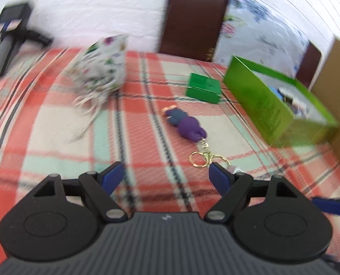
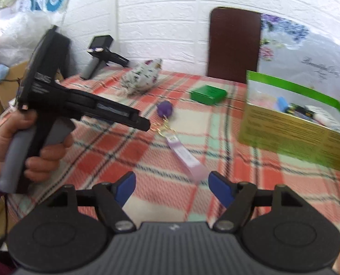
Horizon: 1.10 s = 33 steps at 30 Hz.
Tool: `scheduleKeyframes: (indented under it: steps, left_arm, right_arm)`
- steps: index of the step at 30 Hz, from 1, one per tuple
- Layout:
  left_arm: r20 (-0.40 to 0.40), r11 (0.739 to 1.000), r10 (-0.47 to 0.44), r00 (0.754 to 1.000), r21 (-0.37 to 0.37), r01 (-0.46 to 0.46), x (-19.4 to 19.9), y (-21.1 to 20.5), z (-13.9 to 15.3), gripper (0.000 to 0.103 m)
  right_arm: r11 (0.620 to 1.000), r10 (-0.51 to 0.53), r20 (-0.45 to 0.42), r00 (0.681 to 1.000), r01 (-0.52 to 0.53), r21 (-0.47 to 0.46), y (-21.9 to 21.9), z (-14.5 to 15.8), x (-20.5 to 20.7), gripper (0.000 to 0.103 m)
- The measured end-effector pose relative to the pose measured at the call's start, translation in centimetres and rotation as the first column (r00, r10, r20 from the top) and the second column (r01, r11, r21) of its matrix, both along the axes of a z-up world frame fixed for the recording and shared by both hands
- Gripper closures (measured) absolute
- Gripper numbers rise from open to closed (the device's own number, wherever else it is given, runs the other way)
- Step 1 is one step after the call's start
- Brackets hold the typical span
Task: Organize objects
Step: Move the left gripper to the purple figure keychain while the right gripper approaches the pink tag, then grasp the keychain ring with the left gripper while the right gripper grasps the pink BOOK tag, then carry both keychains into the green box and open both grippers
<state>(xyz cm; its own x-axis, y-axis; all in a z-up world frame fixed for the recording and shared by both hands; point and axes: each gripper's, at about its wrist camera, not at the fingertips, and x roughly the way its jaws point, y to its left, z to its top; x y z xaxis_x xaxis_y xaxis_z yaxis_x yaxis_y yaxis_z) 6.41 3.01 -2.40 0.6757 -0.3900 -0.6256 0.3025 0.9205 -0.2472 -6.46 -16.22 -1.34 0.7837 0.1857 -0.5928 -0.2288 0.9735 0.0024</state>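
Note:
A purple toy keychain with a gold clasp lies on the plaid cloth, just ahead of my open, empty left gripper. In the right wrist view the keychain trails a lilac strap that ends near my open, empty right gripper. A small green box lies further back. A large open green box holds several small items. A floral drawstring pouch sits at the back left.
The plaid tablecloth covers the table. The left gripper's body, held by a hand, hangs at the left in the right wrist view. A spare black gripper rests at the back left. A brown chair back stands behind. A cardboard box is at right.

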Motion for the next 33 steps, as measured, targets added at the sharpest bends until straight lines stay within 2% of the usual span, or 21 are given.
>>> scheduleKeyframes:
  steps: [2,4,8,11,12,13,14,15,16,17,19,21,24,28,33]
  left_arm:
    - [-0.068,0.997,0.026,0.997,-0.077,-0.031,0.2,1.2,0.5,0.02]
    - [-0.083,0.996,0.013,0.996,-0.09,-0.02,0.5,0.8,1.2,0.02]
    - [-0.081,0.998,-0.06,0.995,-0.012,0.059,2.3,-3.0,2.1,0.02]
    - [-0.173,0.993,-0.057,0.983,0.094,0.074,4.9,-6.6,0.5,0.023]
    - [-0.131,0.986,-0.041,0.991,0.154,0.061,4.9,-7.7,0.2,0.027]
    - [-0.092,0.974,-0.042,0.995,0.218,0.061,4.8,-8.8,0.1,0.045]
    - [-0.07,0.964,-0.039,0.997,0.259,0.056,4.7,-9.5,0.0,0.052]
    - [-0.075,0.968,-0.043,0.996,0.245,0.061,4.9,-9.6,0.2,0.069]
    - [-0.103,0.976,-0.051,0.993,0.207,0.072,5.1,-9.4,0.5,0.096]
    - [-0.136,0.984,-0.057,0.989,0.162,0.079,5.4,-9.0,0.6,0.098]
    - [-0.168,0.993,-0.037,0.985,0.108,0.056,5.5,-8.4,1.0,0.099]
    - [-0.166,0.997,-0.029,0.986,0.059,0.04,4.9,-8.0,2.0,0.099]
    - [-0.105,0.998,-0.053,0.993,-0.023,0.051,4.2,-7.8,5.1,0.099]
    - [-0.022,0.993,-0.085,0.996,-0.09,0.083,3.5,-8.6,9.3,0.102]
    - [0.056,0.979,-0.148,0.987,-0.131,0.154,4.1,-11.9,13.5,0.102]
  right_arm:
    - [0.999,0.036,-0.005,0.999,-0.035,0.018,0.0,-0.3,1.3,0.03]
    - [0.998,0.06,0.003,0.998,-0.06,0.02,0.2,-0.6,2.3,0.03]
    - [0.997,0.069,0.01,0.998,-0.07,0.026,-0.4,-1.0,4.2,0.029]
    - [0.998,0.056,-0.015,0.998,-0.056,0.031,-1.2,-1.7,6.6,0.032]
    - [0.997,0.06,-0.044,0.997,-0.058,0.043,-1.5,-2.2,7.6,0.044]
    - [0.996,0.069,-0.032,0.997,-0.067,0.059,-1.8,-2.3,8.0,0.063]
    - [0.994,0.09,-0.026,0.996,-0.088,0.065,-1.8,-2.3,8.4,0.08]
    - [0.991,0.108,-0.031,0.994,-0.105,0.086,-1.7,-2.2,8.6,0.084]
    - [0.988,0.114,-0.028,0.993,-0.111,0.106,-1.9,-2.0,8.7,0.084]
    - [0.984,0.127,-0.023,0.992,-0.123,0.129,-2.2,-1.9,8.9,0.084]
    - [0.972,0.126,0.007,0.992,-0.125,0.198,-2.8,-1.5,8.8,0.084]
    - [0.962,0.117,0.047,0.992,-0.125,0.244,-3.3,-0.6,8.3,0.084]
    - [0.958,0.106,0.132,0.985,-0.137,0.251,-3.7,1.2,7.4,0.084]
    - [0.945,0.066,0.238,0.969,-0.137,0.297,-5.2,4.6,6.6,0.084]
    - [0.962,-0.013,0.346,0.938,-0.083,0.262,-8.1,8.3,6.5,0.084]
